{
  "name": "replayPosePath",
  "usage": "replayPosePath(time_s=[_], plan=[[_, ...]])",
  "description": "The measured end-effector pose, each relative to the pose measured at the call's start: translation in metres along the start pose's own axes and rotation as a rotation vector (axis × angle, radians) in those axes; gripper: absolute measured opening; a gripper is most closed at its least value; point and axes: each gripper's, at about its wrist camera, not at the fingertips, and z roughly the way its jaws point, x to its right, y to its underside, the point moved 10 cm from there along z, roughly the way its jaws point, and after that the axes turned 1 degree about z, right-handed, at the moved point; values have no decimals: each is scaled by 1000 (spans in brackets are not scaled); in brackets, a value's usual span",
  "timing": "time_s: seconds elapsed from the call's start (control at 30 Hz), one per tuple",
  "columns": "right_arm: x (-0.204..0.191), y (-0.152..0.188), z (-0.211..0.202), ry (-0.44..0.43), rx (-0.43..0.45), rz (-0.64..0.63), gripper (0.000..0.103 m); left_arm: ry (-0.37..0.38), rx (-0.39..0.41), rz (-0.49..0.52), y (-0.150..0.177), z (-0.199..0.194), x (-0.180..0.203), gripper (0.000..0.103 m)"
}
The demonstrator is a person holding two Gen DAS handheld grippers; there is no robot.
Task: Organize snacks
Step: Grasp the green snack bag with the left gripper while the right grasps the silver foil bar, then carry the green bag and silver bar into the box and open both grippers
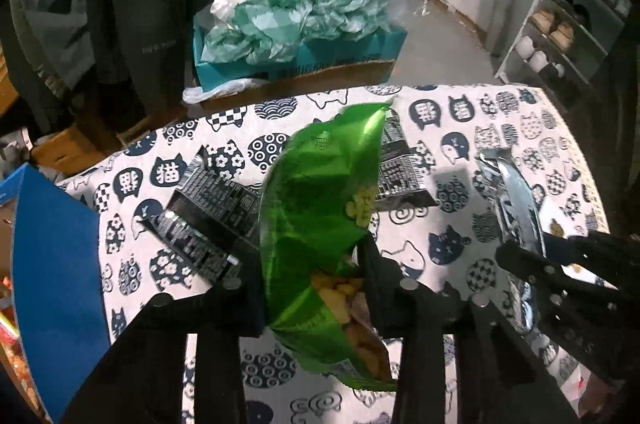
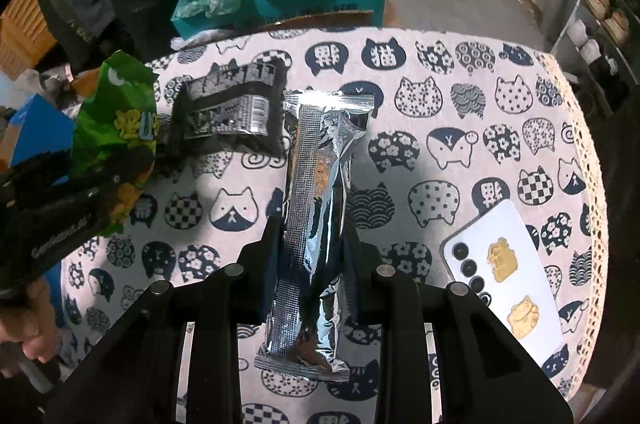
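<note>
Table [image 2: 460, 96], covered in a white cloth printed with navy cat heads, fills both views; it is the largest thing we see. Beyond its far edge sits a teal carton [image 1: 304, 60] stuffed with green-and-white plastic bags. A blue box [image 1: 56, 264] stands at the table's left edge.

Green snack bag [image 1: 316, 208] is raised off the cloth. Our left gripper [image 1: 312, 264] has its 2 fingers closed onto the bag's lower half, the top edge standing upward. From the right wrist view the same bag shows at far left.

Silver foil packet [image 2: 316, 208], long and narrow, is pinched at mid-length by our right gripper [image 2: 310, 244], fingers pressed against both sides. Whether its far end touches the cloth, we cannot tell.

2 black snack packs lie flat on the cloth: 1 [image 1: 208, 212] just left of the green bag, 1 [image 1: 400, 168] behind it.

White phone [image 2: 508, 272], with 2 gold cat stickers, lies face down near the table's right edge.
</note>
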Motion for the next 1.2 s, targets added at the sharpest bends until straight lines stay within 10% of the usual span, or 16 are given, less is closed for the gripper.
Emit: replayPosePath(time_s=[0.6, 1.2], plan=[[-58, -5, -51, -42, 71, -77, 26, 15, 92, -23, 22, -88, -29, 36], [-175, -25, -80, -163, 114, -202, 26, -86, 179, -158, 45, -158, -141, 36]])
